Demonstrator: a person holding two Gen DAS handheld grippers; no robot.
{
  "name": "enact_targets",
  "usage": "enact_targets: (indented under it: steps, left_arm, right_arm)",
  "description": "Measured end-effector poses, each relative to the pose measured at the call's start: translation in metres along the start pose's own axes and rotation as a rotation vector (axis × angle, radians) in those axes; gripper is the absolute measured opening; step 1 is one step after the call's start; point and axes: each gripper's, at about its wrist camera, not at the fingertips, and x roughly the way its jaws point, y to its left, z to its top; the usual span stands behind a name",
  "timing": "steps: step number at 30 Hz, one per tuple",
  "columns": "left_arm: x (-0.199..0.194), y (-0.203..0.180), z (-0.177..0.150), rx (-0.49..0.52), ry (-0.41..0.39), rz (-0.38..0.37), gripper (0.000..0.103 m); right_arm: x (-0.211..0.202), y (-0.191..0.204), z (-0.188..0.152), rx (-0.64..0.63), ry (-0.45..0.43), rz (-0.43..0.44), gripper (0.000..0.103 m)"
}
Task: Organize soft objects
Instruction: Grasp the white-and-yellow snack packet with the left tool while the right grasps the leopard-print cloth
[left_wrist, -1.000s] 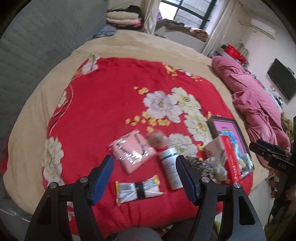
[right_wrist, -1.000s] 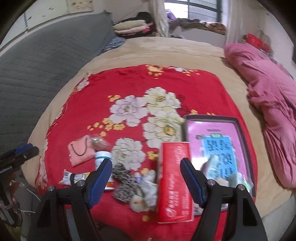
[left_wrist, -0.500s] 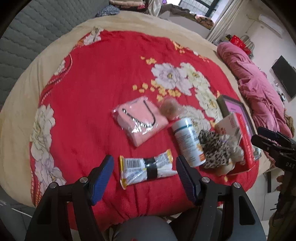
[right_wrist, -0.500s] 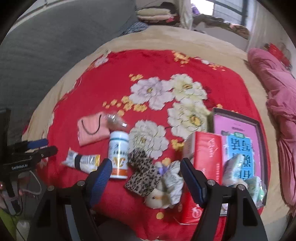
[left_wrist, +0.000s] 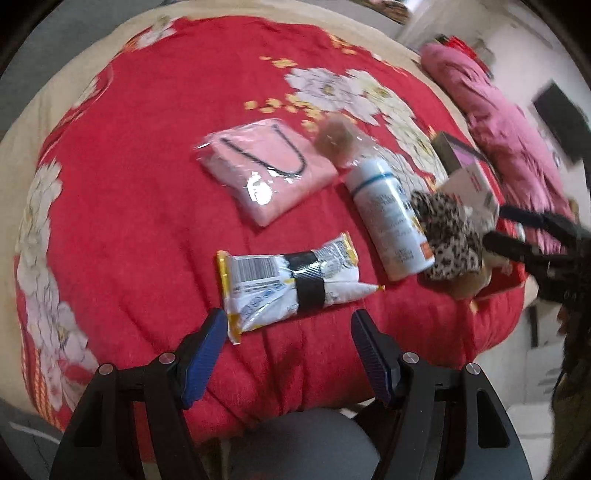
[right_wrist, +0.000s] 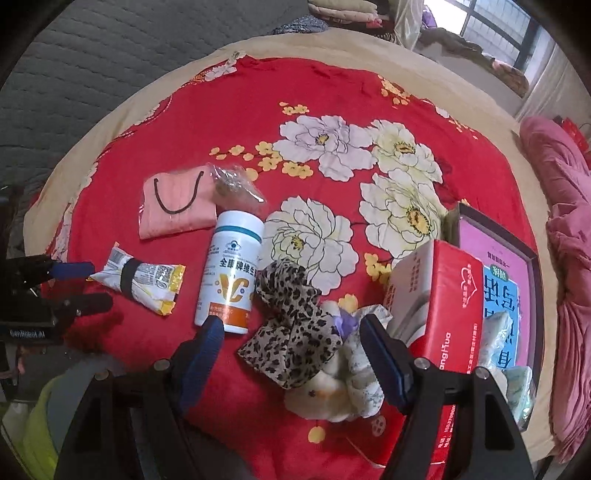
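On the red flowered blanket (left_wrist: 140, 206) lie a pink packet in clear wrap (left_wrist: 267, 168), a white and yellow snack pack with a black band (left_wrist: 291, 280), a white vitamin bottle (left_wrist: 389, 218) and a leopard-print cloth (left_wrist: 448, 232). My left gripper (left_wrist: 288, 326) hangs open just above the snack pack's near edge, holding nothing. My right gripper (right_wrist: 291, 332) is open over the leopard-print cloth (right_wrist: 293, 325) and a pale soft toy (right_wrist: 332, 391), empty. The bottle (right_wrist: 231, 273) lies by its left finger.
A red tissue box (right_wrist: 439, 306) leans beside a dark-rimmed tray (right_wrist: 537, 280) with a pink and blue card and small packets. A crumpled clear bag (right_wrist: 232, 184) lies by the pink packet (right_wrist: 175, 203). A pink quilt (right_wrist: 569, 229) is at the right, a grey headboard (right_wrist: 92, 66) at the left.
Both grippers have come down closer to the blanket, so the objects look larger. The left one now hangs over the snack pack, the right over the leopard cloth. Jaws stayed open.
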Motion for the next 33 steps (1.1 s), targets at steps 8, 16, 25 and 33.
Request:
enact_targets:
  steps: [8, 16, 25, 33]
  left_arm:
    - [0.004, -0.024, 0.014, 0.302, 0.035, -0.007, 0.071]
    - [0.006, -0.057, 0.031, 0.635, 0.098, 0.016, 0.071]
    - [0.048, -0.073, 0.033, 0.812, 0.240, 0.061, 0.071]
    - [0.074, -0.057, 0.042, 0.714, 0.287, 0.036, 0.071]
  right_arm:
    - [-0.004, -0.007, 0.000, 0.020, 0.008, 0.008, 0.076]
    - [-0.008, -0.021, 0.003, 0.063, 0.006, 0.030, 0.076]
    - [0.011, -0.018, 0.004, -0.012, 0.090, 0.046, 0.076]
    - [0.039, -0.006, 0.018, -0.130, 0.134, 0.033, 0.076]
